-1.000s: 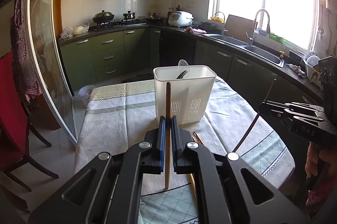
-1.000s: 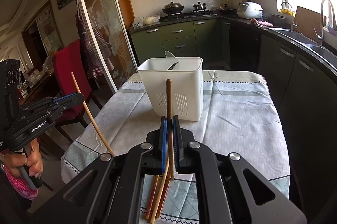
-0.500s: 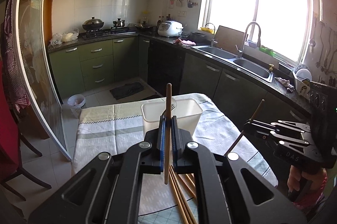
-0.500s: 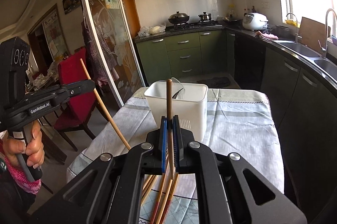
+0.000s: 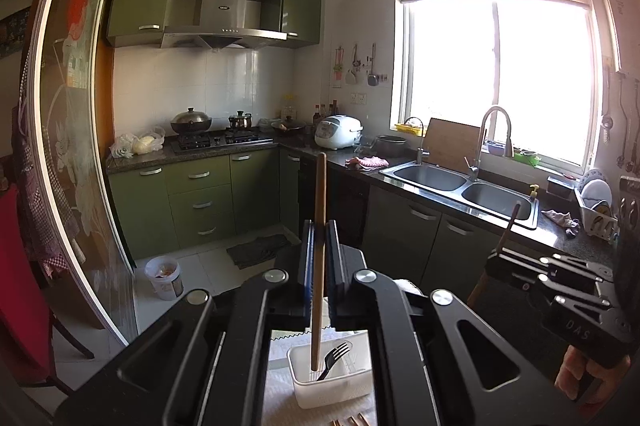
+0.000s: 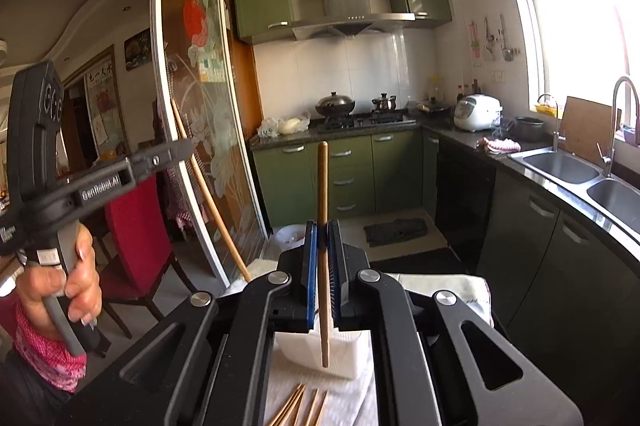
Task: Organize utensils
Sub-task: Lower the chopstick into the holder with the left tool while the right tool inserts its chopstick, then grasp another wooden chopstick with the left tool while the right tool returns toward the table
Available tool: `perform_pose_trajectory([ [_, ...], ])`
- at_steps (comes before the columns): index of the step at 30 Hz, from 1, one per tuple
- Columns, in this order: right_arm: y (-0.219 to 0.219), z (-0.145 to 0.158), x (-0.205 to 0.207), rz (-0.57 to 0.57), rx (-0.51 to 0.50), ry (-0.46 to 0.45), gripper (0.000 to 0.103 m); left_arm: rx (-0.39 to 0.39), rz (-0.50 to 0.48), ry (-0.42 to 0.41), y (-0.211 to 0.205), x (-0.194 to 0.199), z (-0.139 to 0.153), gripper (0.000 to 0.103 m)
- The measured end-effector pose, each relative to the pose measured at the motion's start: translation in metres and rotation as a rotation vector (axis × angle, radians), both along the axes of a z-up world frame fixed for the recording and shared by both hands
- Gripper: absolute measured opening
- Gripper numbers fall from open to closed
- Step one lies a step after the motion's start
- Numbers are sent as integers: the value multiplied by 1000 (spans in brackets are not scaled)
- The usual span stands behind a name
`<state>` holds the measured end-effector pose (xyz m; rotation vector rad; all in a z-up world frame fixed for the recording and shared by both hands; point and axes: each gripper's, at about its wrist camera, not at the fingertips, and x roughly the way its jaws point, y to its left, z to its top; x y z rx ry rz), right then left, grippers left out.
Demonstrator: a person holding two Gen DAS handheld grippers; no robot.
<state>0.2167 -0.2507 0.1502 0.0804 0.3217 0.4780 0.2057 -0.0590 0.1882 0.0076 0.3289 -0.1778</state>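
Observation:
My left gripper (image 5: 319, 226) is shut on a wooden chopstick (image 5: 320, 186) that stands upright. Its lower tip hangs over the white utensil basket (image 5: 332, 394), which holds a black fork (image 5: 333, 357). My right gripper (image 6: 322, 226) is shut on a second upright chopstick (image 6: 322, 186), above the same basket (image 6: 348, 358). Several loose chopsticks (image 6: 296, 406) lie on the tablecloth in front of the basket. Each gripper shows in the other's view: the right gripper (image 5: 494, 260) at the right and the left gripper (image 6: 186, 146) at the left, each with its chopstick slanting through it.
The basket stands on a cloth-covered table (image 6: 440, 286). A dark counter with a double sink (image 5: 460, 186) runs along the right. A glass sliding door (image 6: 200, 146) and a red chair (image 6: 136, 234) stand to the left. A hand (image 6: 80, 282) holds the left gripper's handle.
Both grippers have risen with their chopsticks still clamped. The basket and table have dropped to the bottom of both views, and more of the kitchen wall and ceiling shows.

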Motion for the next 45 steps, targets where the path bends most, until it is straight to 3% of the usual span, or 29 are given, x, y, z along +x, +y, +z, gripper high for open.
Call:
perform_pose_trajectory([
  [5,10,-9,50,-29,1,21,6,3,23,76,1,34,-40,5],
  [11,24,-62,93,-18,-19,148,6,18,19,219,4,57,-94,5],
  [12,26,-69,96,-15,-26,160,6,19,12,237,4,57,-101,7],
  [14,29,-82,98,-11,-38,177,6,31,1,264,4,57,-111,19],
  [19,36,-101,98,-10,-67,199,7,22,-11,292,6,47,-119,29],
  [23,37,-104,89,-14,-80,186,8,25,-15,310,8,33,-118,36],
  [25,33,-102,83,-16,-76,174,16,41,-14,327,7,24,-121,36],
  [29,18,-93,55,-6,-44,143,19,20,-44,435,8,11,-137,45],
  [32,1,-92,23,-5,-33,123,20,4,-58,529,9,0,-162,45],
  [36,-24,-111,-16,-27,-23,143,23,47,-48,650,2,-10,-206,45],
  [39,-45,-134,-39,-41,3,189,29,81,-34,749,-3,-8,-244,45],
  [42,-66,-157,-54,-67,24,239,29,89,-30,846,-8,-4,-275,36],
  [45,-86,-175,-63,-83,55,284,29,129,-10,874,-13,-1,-290,35],
])
